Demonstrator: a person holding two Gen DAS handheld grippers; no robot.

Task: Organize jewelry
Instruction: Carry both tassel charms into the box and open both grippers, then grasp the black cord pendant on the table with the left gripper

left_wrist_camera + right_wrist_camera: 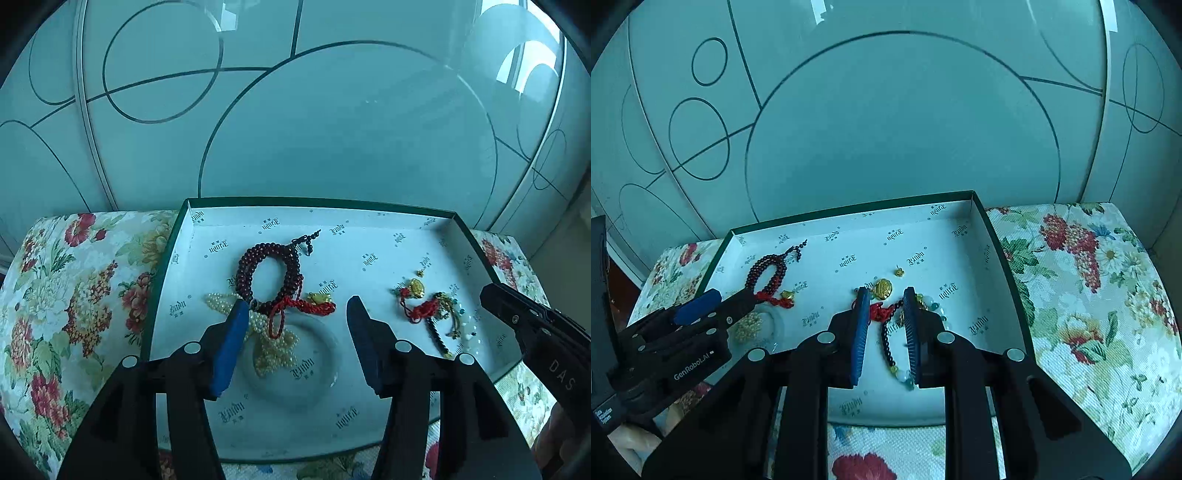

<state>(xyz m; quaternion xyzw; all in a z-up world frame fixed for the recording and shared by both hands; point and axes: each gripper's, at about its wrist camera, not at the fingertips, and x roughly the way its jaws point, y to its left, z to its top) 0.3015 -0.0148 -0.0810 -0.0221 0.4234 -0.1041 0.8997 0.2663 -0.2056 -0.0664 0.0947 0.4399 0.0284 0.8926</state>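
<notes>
A shallow green-rimmed box (314,202) lined with white printed paper holds the jewelry. A dark red bead bracelet (269,269) lies at its left. Below it are a red cord with a gold charm (314,303), a pearl piece (275,350) and a translucent bangle (295,369). My left gripper (299,304) is open just above this group, nothing between its pads. At the right lies a tangle of red cord (881,312), gold charm (882,288) and black beads (886,347). My right gripper (886,293) straddles it, jaws narrowly apart, pads not pressing.
The box rests on a floral cloth (1089,295) covering a small surface. A frosted glass panel with dark curved lines (332,129) stands close behind. A tiny gold piece (899,272) lies alone in the box. Bare lining stretches along the back of the box.
</notes>
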